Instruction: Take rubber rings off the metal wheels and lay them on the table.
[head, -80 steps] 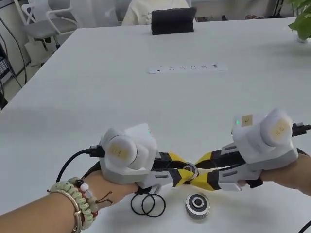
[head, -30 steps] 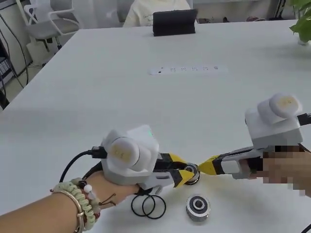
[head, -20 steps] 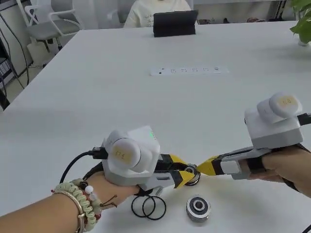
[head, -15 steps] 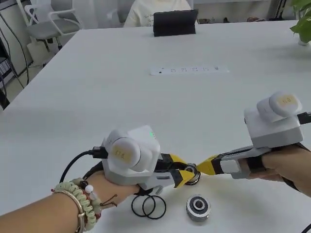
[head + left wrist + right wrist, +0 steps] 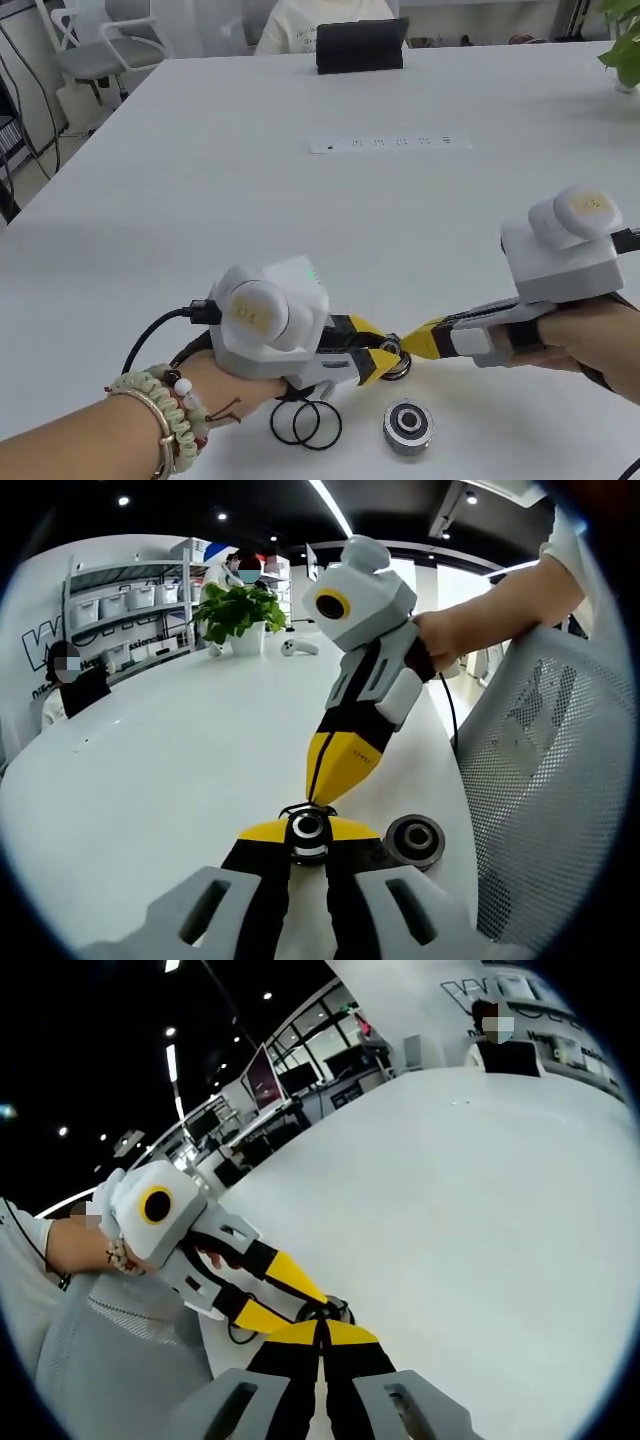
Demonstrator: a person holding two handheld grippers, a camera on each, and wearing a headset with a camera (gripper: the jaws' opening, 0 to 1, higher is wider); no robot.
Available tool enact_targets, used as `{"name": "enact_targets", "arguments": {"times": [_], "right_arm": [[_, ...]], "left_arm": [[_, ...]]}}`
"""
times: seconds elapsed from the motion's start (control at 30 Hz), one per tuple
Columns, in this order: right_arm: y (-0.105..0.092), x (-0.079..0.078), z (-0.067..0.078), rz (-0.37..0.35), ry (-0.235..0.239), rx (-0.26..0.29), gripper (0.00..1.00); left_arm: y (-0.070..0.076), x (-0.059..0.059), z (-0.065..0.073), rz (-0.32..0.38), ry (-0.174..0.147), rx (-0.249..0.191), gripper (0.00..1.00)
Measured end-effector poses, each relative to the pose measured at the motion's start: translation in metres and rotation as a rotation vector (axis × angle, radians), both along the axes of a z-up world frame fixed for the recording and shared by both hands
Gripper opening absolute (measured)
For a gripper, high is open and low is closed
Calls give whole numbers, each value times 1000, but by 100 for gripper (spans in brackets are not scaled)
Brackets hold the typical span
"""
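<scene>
While loose, two rings, one wheel

Bright, even light from ceiling lights washes the white tabletop; shadows are soft. Both gripper views bend strongly toward their edges.

Loose wheel on table just R of two rings, other wheel behind it; power strip far back.
</scene>
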State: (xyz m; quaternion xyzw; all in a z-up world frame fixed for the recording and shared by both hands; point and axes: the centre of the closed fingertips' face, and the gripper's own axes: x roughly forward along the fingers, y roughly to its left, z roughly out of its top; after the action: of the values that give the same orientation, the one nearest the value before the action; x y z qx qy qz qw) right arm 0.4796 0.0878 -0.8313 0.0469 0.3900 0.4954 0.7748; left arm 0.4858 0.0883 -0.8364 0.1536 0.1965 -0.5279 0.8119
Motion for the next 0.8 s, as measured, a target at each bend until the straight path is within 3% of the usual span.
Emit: {"name": "enact_targets", "arguments": {"times": [0.8], "right_arm": [[3,-2,4,11,6,32,0]], "left_arm": [[0,1,0,1,0,-6,8]]}}
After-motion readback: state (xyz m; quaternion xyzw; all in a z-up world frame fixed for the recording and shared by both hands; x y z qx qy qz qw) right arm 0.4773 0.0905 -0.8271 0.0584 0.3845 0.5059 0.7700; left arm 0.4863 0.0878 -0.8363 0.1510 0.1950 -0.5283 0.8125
